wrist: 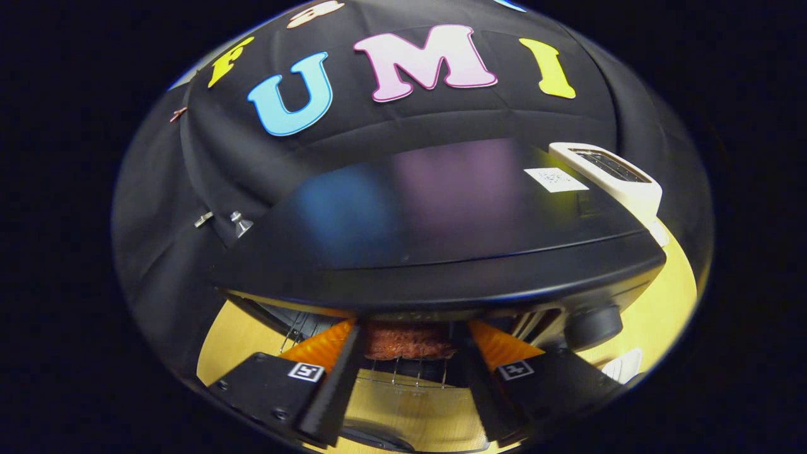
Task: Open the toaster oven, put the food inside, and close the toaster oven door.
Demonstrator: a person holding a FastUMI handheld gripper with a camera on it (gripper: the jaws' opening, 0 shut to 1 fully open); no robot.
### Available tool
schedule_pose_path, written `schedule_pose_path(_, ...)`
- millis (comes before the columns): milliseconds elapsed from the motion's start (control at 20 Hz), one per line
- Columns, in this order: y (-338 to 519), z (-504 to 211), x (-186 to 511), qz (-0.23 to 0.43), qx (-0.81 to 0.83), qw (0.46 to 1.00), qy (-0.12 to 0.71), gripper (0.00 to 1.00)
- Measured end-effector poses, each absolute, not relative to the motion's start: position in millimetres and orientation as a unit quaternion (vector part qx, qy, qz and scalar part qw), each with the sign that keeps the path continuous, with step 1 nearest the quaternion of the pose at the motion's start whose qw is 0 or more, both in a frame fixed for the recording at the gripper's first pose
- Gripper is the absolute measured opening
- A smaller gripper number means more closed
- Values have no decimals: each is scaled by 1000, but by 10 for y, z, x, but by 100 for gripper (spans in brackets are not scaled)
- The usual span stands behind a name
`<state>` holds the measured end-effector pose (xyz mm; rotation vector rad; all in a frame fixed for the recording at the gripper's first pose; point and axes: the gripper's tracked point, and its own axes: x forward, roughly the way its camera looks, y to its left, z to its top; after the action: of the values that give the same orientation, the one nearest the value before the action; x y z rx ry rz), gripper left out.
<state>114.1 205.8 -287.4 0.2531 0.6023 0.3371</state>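
Toaster oven (435, 252): on the tabletop (662, 315), just ahead of the fingers (328, 350), door down. Food (408, 340): on the wire rack (403, 372) inside the oven, between the spread fingers, untouched by either. Knob (592, 325): oven front, right. Toaster (615, 176): far right, behind the oven. Booth wall (189, 176): behind everything.

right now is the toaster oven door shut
No. The door of the toaster oven is down, and the food sits on the wire rack in the open mouth, between the fingers of the gripper.
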Motion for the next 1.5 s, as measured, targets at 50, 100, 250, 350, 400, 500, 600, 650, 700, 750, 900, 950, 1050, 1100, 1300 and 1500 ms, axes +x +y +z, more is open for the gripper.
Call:
schedule_pose_path(50, 2078, -2842, 1118, 166, 122, 934, 291, 89)
schedule_pose_path(100, 2071, -2810, 1103, 163, 119, 937, 286, 98)
schedule_pose_path(250, 2059, -2708, 977, 167, 123, 936, 285, 98)
schedule_pose_path(350, 2018, -2638, 874, 167, 116, 938, 282, 98)
schedule_pose_path(400, 1998, -2617, 817, 167, 110, 939, 282, 98)
schedule_pose_path(500, 1950, -2580, 676, 165, 101, 940, 283, 99)
schedule_pose_path(600, 1924, -2522, 526, 163, 100, 940, 282, 99)
schedule_pose_path(650, 1904, -2501, 441, 160, 100, 940, 285, 99)
schedule_pose_path(700, 1893, -2491, 362, 157, 100, 939, 289, 98)
schedule_pose_path(750, 1883, -2483, 267, 153, 103, 938, 295, 99)
schedule_pose_path(900, 1936, -2430, -13, 152, 116, 933, 306, 99)
schedule_pose_path(950, 1956, -2422, -101, 153, 118, 932, 307, 99)
schedule_pose_path(1050, 2026, -2442, -271, 158, 123, 925, 322, 98)
schedule_pose_path(1100, 2054, -2463, -355, 157, 130, 922, 330, 98)
schedule_pose_path(1300, 2183, -2627, -712, 165, 125, 907, 366, 98)
schedule_pose_path(1500, 2274, -2897, -994, 161, 102, 894, 406, 99)
